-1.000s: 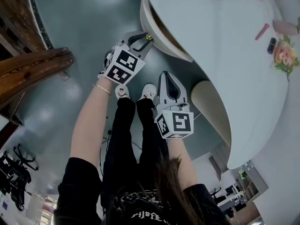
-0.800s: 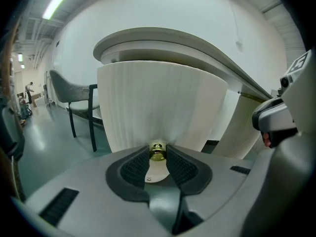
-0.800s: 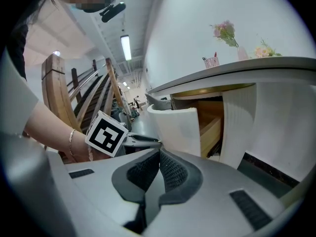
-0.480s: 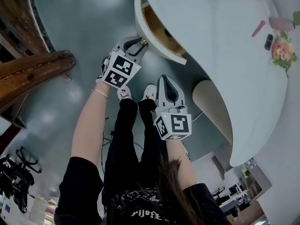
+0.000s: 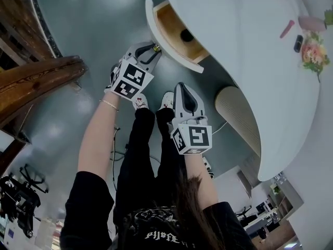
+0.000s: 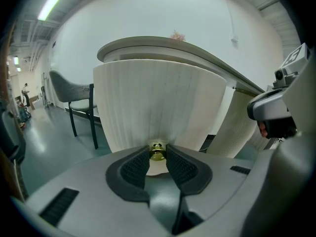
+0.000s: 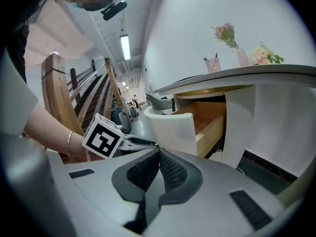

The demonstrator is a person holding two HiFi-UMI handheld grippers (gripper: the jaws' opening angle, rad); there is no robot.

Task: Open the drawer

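Since the small brass knob (image 6: 157,151) is its only handle, the fingers of our left gripper (image 5: 155,48) clench it. The white curved wood-lined drawer (image 6: 158,102) stands partly out of the white desk (image 5: 244,51) (our right gripper (image 5: 183,87) is idle, fingers pressed together, empty).

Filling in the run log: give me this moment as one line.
left gripper: jaws shut on small brass knob | white curved-front drawer: partly open | right gripper: jaws shut, empty

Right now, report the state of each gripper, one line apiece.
Left gripper: fingers shut on the brass knob.
Right gripper: fingers shut, nothing between them.
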